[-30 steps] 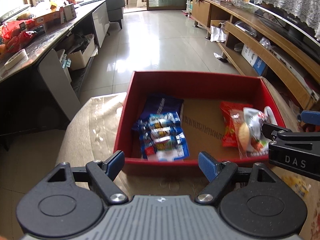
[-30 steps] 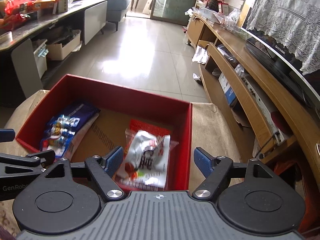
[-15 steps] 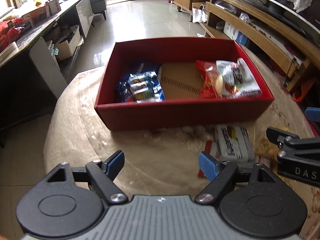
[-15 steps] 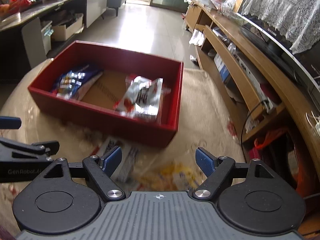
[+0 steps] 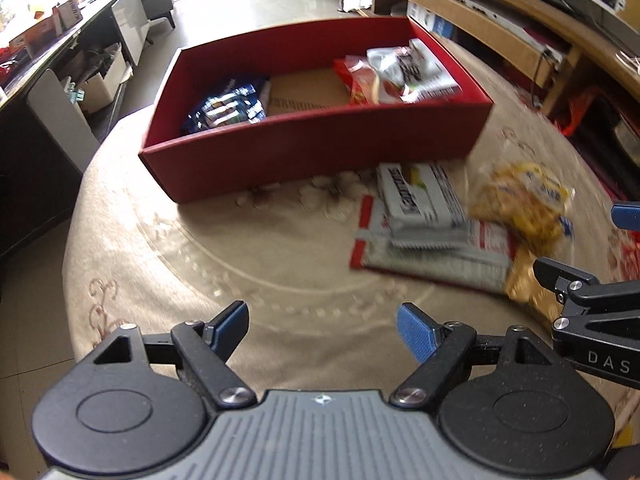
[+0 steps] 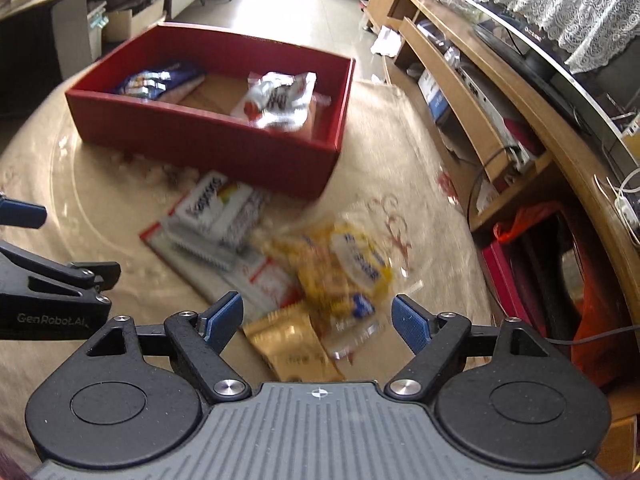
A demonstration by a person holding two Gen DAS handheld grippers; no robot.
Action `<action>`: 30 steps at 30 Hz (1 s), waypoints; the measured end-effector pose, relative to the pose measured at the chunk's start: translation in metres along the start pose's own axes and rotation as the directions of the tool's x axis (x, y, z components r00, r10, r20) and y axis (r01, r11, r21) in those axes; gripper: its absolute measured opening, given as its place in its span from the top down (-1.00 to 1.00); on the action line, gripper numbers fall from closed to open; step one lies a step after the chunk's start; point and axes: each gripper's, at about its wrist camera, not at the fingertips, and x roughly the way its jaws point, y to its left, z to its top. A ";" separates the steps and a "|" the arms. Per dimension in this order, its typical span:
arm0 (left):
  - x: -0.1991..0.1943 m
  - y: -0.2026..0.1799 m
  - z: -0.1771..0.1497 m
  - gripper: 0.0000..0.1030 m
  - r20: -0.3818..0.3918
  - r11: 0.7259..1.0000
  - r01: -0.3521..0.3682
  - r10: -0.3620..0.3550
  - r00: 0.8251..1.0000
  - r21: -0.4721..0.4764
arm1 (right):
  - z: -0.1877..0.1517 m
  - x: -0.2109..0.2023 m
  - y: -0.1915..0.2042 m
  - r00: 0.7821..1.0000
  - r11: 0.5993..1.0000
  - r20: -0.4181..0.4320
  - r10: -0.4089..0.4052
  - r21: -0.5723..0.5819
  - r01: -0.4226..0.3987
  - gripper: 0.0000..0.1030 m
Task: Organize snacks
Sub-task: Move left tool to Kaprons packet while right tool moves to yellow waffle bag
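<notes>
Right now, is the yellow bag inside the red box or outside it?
Outside. The yellow bag lies on the tablecloth in front of the red box, beside other loose packets.

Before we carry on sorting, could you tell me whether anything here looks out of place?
Yes: several snack packets lie in a loose overlapping heap on the tablecloth, outside the red box, with a yellow bag askew on top.
</notes>
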 end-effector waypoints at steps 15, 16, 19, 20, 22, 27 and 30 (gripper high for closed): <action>0.011 -0.019 -0.006 -0.62 -0.025 0.998 0.000 0.002 1.000 0.070 | -0.029 0.018 -0.039 0.997 0.998 -0.079 0.003 0.067 0.002 -0.67; 0.011 -0.018 -0.003 -0.62 -0.022 0.998 0.006 -0.004 1.000 0.070 | -0.031 0.020 -0.044 0.996 0.997 -0.086 0.012 0.083 -0.004 -0.67; 0.017 -0.015 0.013 -0.62 -0.023 0.999 0.030 -0.029 0.999 0.037 | -0.035 0.027 -0.054 0.993 0.993 -0.109 0.036 0.114 -0.023 -0.67; 0.019 -0.014 0.019 -0.62 -0.021 0.999 0.032 -0.031 0.999 0.017 | -0.036 0.029 -0.056 0.992 0.993 -0.115 0.043 0.115 -0.030 -0.67; 0.024 -0.015 0.031 -0.62 -0.016 0.999 0.033 -0.033 0.999 -0.012 | -0.035 0.031 -0.057 0.992 0.994 -0.119 0.040 0.107 -0.028 -0.67; 0.040 -0.028 0.066 -0.62 -0.012 0.996 0.034 -0.035 0.999 -0.083 | -0.029 0.023 -0.063 0.996 0.993 -0.075 0.050 0.113 -0.041 -0.68; 0.054 -0.046 0.080 -0.62 -0.013 0.998 -0.009 0.008 1.000 -0.055 | -0.029 0.021 -0.074 0.997 0.989 -0.062 0.054 0.139 -0.045 -0.68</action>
